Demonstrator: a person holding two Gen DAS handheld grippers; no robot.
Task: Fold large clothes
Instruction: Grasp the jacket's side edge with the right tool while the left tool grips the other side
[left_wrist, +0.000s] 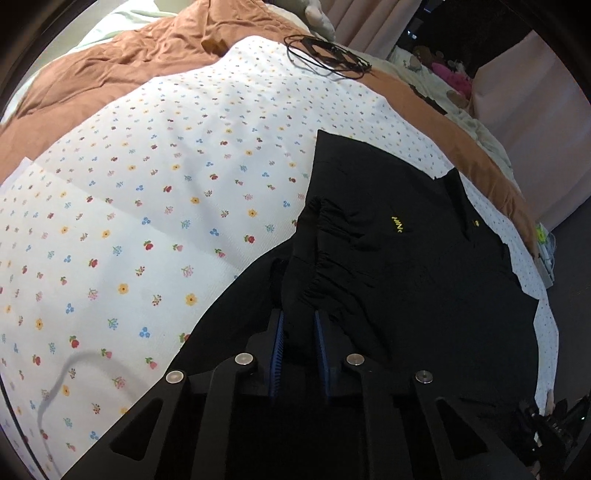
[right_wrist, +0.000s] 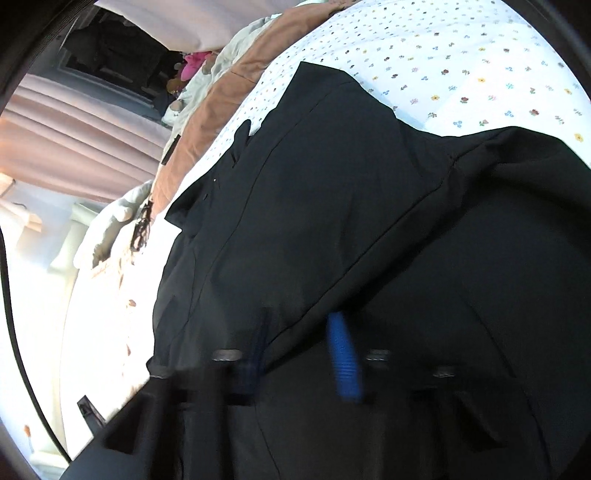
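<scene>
black cloth fills the space between my left tongs, whose blue ribbed pads are drawn close together and pinch a gathered, elastic edge of the black garment. my right tongs are blurred, but their blue pads stand nearly together with a seamed edge of the same garment running between them, so they pinch the cloth too.

beyond both tips the garment lies spread on the flowered white sheet, one part draped over another. small yellow lettering shows on it in the left view, near a collar-like flap further out. the sheet lies bare to the left of the garment.

further off, a rust-brown blanket lies along the sheet's far side, and a coil of thin black cable rests at the sheet's far edge. at the very back are pale pink curtains, a pale crumpled cloth and some pink soft toys, too small to make out.
</scene>
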